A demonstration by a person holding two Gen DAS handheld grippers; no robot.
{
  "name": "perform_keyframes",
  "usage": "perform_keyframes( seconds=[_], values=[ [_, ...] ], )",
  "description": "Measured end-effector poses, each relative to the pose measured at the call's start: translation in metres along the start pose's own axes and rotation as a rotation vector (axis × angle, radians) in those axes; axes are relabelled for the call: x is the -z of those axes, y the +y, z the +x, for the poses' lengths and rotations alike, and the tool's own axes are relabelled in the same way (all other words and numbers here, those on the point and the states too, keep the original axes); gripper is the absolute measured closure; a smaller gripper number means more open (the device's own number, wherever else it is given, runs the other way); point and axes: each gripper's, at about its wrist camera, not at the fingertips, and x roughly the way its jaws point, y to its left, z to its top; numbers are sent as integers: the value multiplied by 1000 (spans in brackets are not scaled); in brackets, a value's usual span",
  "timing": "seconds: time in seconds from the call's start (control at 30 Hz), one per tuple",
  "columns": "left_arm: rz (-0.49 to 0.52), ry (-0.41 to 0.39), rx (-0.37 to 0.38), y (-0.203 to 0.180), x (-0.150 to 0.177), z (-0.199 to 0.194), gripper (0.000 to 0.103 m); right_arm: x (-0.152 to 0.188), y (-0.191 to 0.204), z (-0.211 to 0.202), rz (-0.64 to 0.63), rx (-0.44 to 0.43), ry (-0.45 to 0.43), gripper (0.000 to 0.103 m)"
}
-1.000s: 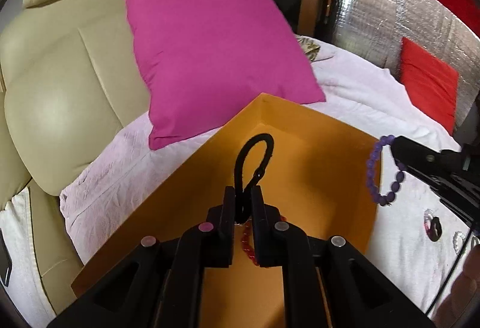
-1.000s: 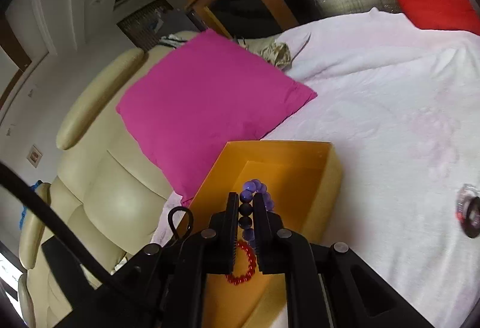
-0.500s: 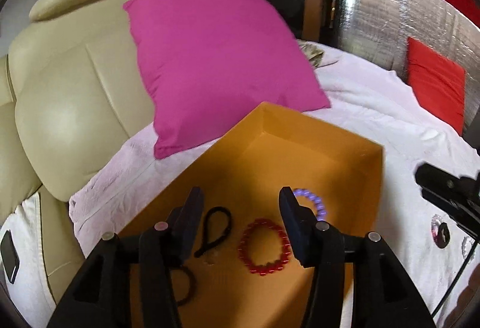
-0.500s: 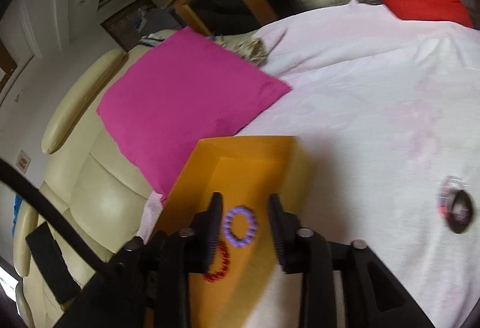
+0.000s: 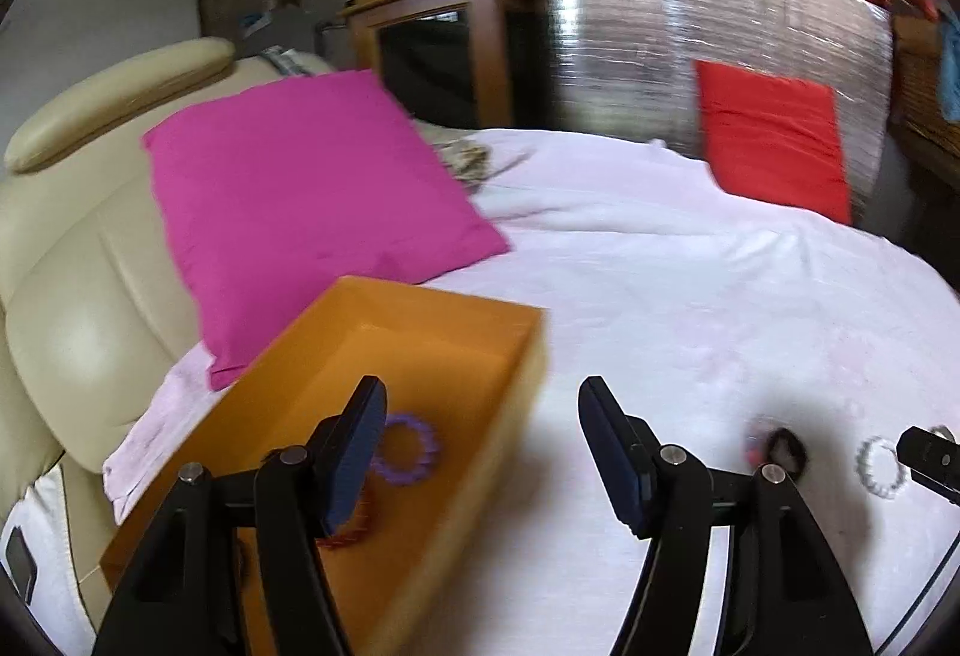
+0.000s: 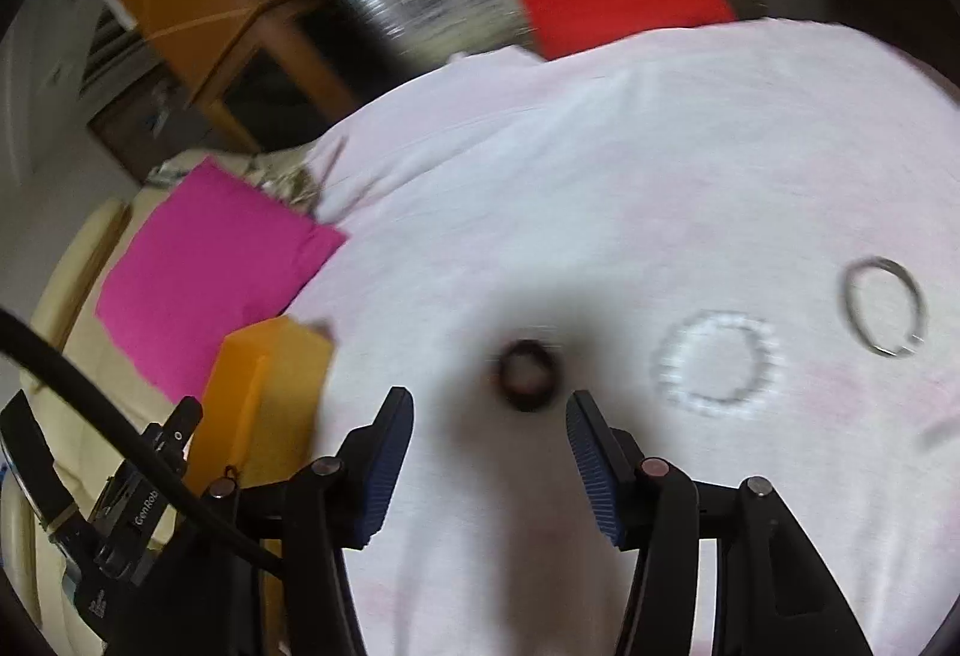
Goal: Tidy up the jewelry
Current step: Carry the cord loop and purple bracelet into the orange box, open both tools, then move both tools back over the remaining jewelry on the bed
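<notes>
Left gripper [image 5: 480, 443]: jaws spread wide, nothing between them, held above the near right rim of the orange box [image 5: 414, 338].

Orange box: open-topped, resting on the white bedspread [image 5: 690, 296], ahead and left of the left gripper; far to the left of the right gripper in the right wrist view.

Purple bead bracelet [image 5: 405, 449]: lying flat on the box floor, just beside the left gripper's left finger and partly hidden behind it.

Red bead bracelet [image 5: 348, 533]: also in the box, nearer the camera than the purple one, mostly hidden by that same finger.

Right gripper [image 6: 489, 443]: jaws wide apart, empty, held low over the bedspread.

Dark ring-shaped piece [image 6: 527, 375]: on the bedspread just ahead of the right gripper, between the lines of its two fingers; blurred, possibly a small dark bangle or hair tie, type not certain.

White bead bracelet [image 6: 717, 362]: flat on the bedspread, ahead and right of the right gripper, apart from the dark piece.

Silver bangle [image 6: 882, 305]: flat on the bedspread, further right, near but not touching the white bracelet.

Magenta cushion [image 5: 312, 212]: beyond the box, leaning on a cream sofa [image 5: 72, 260].

Red cushion [image 5: 774, 140]: at the far edge of the bedspread, against a silver foil panel [image 5: 660, 32].
</notes>
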Motion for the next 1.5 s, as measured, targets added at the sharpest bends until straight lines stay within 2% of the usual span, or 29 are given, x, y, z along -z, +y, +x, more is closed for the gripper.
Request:
perform_keyframes(
  seconds=[0.3, 0.67, 0.9, 1.5],
  values=[
    [96, 13, 63, -72, 7, -4, 34, 0, -61, -25, 43, 63, -30, 42],
    [163, 32, 122, -125, 15, -5, 33, -1, -98, -36, 61, 85, -8, 42],
    [189, 34, 139, -141, 16, -4, 33, -4, -108, -41, 91, 71, -4, 42],
    [207, 46, 156, -152, 19, -2, 33, -7, -117, -40, 100, 75, 11, 42]
  ],
)
